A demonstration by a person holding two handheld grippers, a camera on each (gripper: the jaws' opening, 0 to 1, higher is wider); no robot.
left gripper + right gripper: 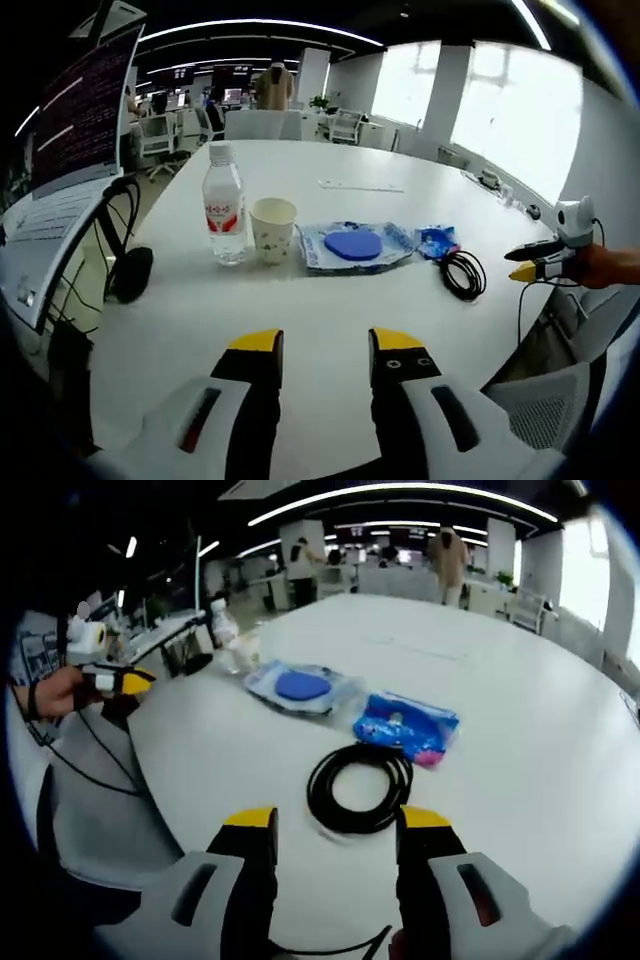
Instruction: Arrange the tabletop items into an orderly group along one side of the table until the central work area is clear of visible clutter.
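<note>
On the white table (pixel 330 310) stand a water bottle (pixel 224 207) with a red label and a paper cup (pixel 273 230) side by side. To their right lie a clear bag holding a blue disc (pixel 353 244), a small blue packet (pixel 437 241) and a coiled black cable (pixel 463 273). My left gripper (pixel 324 345) is open above the near table edge, holding nothing. My right gripper (pixel 337 823) is open just short of the black cable (pixel 360 785); beyond it lie the blue packet (pixel 407 725) and the disc bag (pixel 302 687). The right gripper (pixel 535 262) also enters the left gripper view from the right.
A monitor (pixel 85 110) on a stand and black headphones (pixel 130 272) sit left of the table. A grey chair (pixel 545 410) stands by the near right edge. Desks, chairs and people fill the office behind. The left gripper (pixel 120 683), in a hand, shows at the left of the right gripper view.
</note>
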